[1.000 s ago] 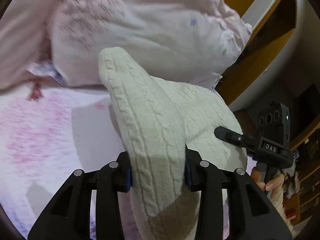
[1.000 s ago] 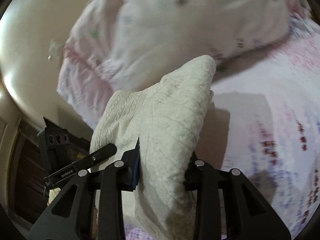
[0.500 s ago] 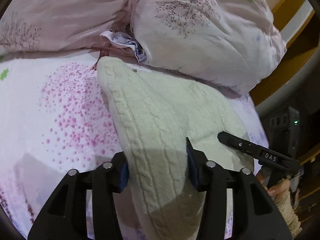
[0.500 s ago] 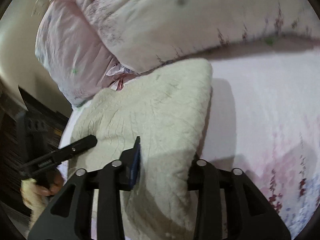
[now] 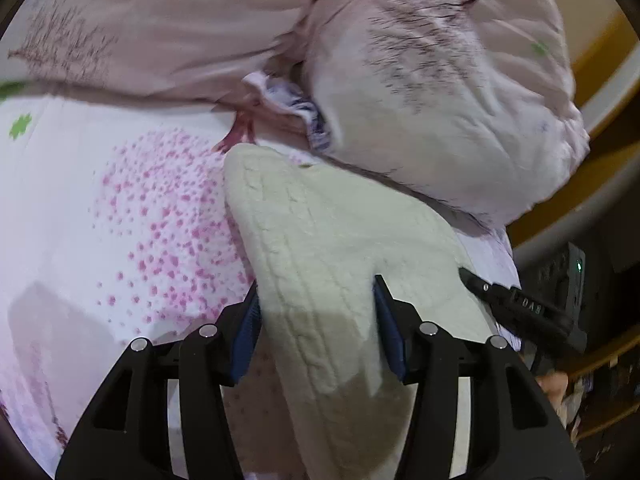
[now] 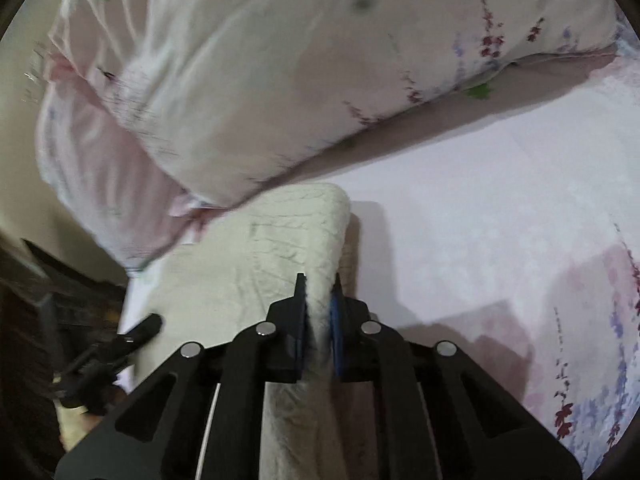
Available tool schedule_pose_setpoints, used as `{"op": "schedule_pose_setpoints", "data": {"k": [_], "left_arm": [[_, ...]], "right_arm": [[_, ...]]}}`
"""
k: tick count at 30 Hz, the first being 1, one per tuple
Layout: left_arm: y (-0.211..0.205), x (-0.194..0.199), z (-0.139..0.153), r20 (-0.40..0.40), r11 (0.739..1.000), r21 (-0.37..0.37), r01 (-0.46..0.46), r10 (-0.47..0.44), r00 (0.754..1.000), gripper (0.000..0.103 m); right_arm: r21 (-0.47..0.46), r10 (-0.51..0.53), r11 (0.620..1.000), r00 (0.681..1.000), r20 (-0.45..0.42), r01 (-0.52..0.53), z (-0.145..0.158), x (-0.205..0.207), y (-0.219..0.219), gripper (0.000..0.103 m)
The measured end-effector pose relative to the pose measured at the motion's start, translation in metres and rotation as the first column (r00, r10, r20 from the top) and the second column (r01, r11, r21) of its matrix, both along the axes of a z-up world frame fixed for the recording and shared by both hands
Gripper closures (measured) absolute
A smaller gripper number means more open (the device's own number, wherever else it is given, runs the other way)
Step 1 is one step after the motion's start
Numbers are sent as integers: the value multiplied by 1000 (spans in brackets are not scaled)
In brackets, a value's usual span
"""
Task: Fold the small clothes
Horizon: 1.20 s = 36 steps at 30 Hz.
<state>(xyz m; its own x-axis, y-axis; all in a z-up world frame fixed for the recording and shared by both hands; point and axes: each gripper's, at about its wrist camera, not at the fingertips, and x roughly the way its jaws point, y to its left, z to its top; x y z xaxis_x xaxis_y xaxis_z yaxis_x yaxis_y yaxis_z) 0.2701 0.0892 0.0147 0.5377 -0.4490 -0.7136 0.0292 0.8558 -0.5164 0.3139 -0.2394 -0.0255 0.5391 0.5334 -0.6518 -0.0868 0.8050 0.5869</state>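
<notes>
The cream cable-knit garment (image 5: 328, 248) lies doubled on the bed's white floral-print sheet (image 5: 80, 220), its far corner just beside the pink-and-white printed pillows (image 5: 440, 100). We judge the main fold done: the knit reads as a compact layered panel, one edge running between our tools. The left tool (image 5: 316, 320) has its jaws spread, knit lying between them; whether the pads touch it we cannot tell. The right tool (image 6: 318, 312) is clamped narrowly on the garment's right edge (image 6: 320, 240), cloth pinched between the blue pads. Remaining, by our estimate: let go on the right, withdraw both tools, perhaps smooth or fold once more. No other clothes are in view.
</notes>
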Motion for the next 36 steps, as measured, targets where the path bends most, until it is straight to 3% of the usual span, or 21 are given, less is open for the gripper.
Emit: {"op": "schedule_pose_setpoints", "data": {"k": [3, 5, 6, 9, 13, 17, 19, 21, 27, 31, 36], "left_arm": [[-2, 0, -3, -13, 1000, 11, -19, 20, 1000, 47], [-2, -7, 3, 0, 999, 36, -25, 25, 1000, 44], [-3, -16, 9, 20, 997, 64, -30, 29, 999, 42], [-4, -48, 29, 113, 991, 131, -28, 13, 994, 40], [-19, -96, 51, 258, 974, 225, 12, -71, 964, 40], [-51, -109, 45, 236, 928, 364, 84, -179, 955, 39], [-60, -105, 31, 184, 900, 425, 98, -192, 964, 39], [-59, -103, 22, 156, 903, 418, 103, -183, 971, 38], [-50, -107, 18, 138, 930, 358, 87, -145, 980, 35], [-55, -129, 26, 167, 918, 386, 89, -164, 972, 35], [-57, -129, 14, 120, 906, 409, 104, -167, 979, 33]], "right_arm": [[-42, 3, 999, 1000, 14, -2, 2, -2, -1, 88], [-78, 13, 997, 999, 43, -9, 13, -12, -4, 71], [-87, 10, 996, 998, 61, -5, 17, -17, -5, 70], [-113, 61, 993, 983, 171, -42, 38, -49, -13, 70], [-184, 202, 970, 944, 260, -157, 50, -92, -6, 73], [-305, 310, 925, 913, 265, -226, 48, -115, 16, 77], [-367, 328, 900, 920, 214, -235, 35, -113, 27, 79], [-397, 324, 888, 929, 177, -234, 23, -111, 26, 79], [-376, 302, 901, 935, 189, -215, 26, -113, 28, 75], [-393, 319, 896, 916, 243, -208, 36, -140, 21, 74], [-460, 335, 860, 924, 185, -220, 21, -149, 25, 80]]}}
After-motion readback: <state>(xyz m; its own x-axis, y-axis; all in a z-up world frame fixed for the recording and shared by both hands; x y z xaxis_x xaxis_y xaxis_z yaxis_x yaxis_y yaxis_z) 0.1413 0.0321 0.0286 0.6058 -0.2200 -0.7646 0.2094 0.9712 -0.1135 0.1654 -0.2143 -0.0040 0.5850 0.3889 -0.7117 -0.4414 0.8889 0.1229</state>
